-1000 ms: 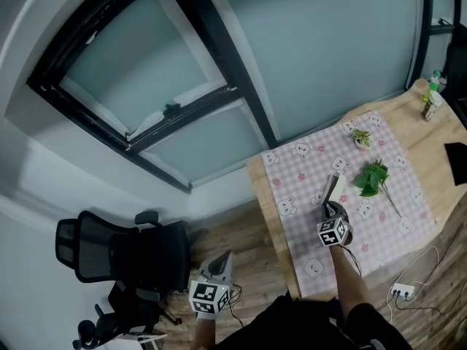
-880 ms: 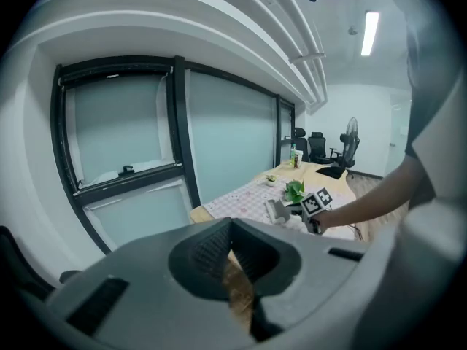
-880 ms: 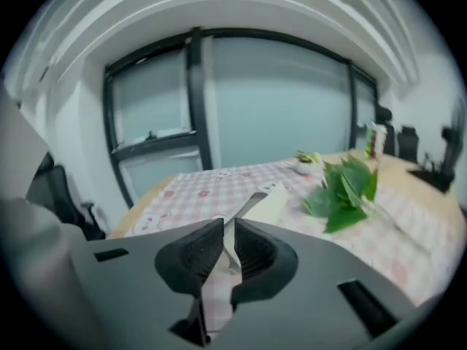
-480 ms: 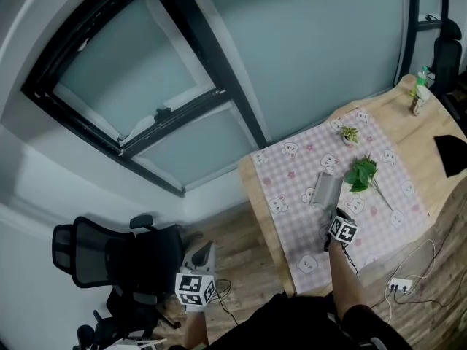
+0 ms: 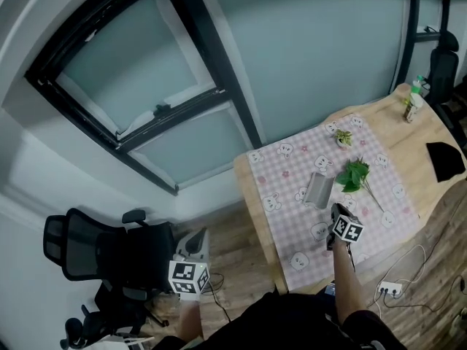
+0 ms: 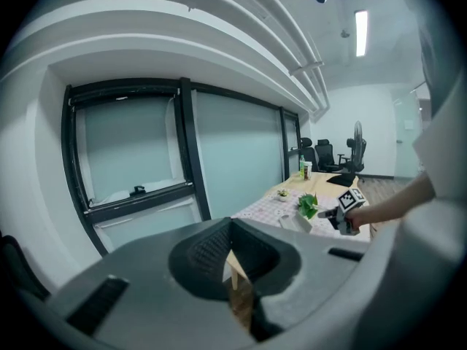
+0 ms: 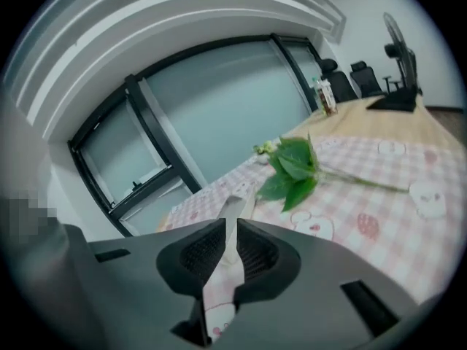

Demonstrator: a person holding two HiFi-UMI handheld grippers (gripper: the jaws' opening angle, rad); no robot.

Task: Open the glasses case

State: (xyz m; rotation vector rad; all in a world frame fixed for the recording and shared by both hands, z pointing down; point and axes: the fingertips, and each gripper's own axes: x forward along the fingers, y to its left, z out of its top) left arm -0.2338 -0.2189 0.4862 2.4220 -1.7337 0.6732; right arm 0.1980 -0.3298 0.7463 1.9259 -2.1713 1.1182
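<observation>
The grey glasses case (image 5: pixel 319 189) lies on the pink checked cloth (image 5: pixel 292 217), next to a green leafy sprig (image 5: pixel 354 173). My right gripper (image 5: pixel 337 208) hovers over the cloth just on the near side of the case, apart from it. In the right gripper view its jaws (image 7: pixel 231 246) stand shut to a thin slit with nothing between them, and the case (image 7: pixel 237 199) lies ahead. My left gripper (image 5: pixel 198 233) hangs off the table to the left, above the floor. Its jaws (image 6: pixel 228 250) are shut and empty.
A small potted plant (image 5: pixel 342 136), a bottle (image 5: pixel 413 108) and a flat black item (image 5: pixel 444 159) sit farther along the wooden table (image 5: pixel 252 195). A power strip (image 5: pixel 388 290) lies on the floor by the near edge. An office chair (image 5: pixel 95 254) stands by the left gripper.
My right gripper has drawn back from the case toward the near edge and rolled. The left gripper has risen a little beside the chair.
</observation>
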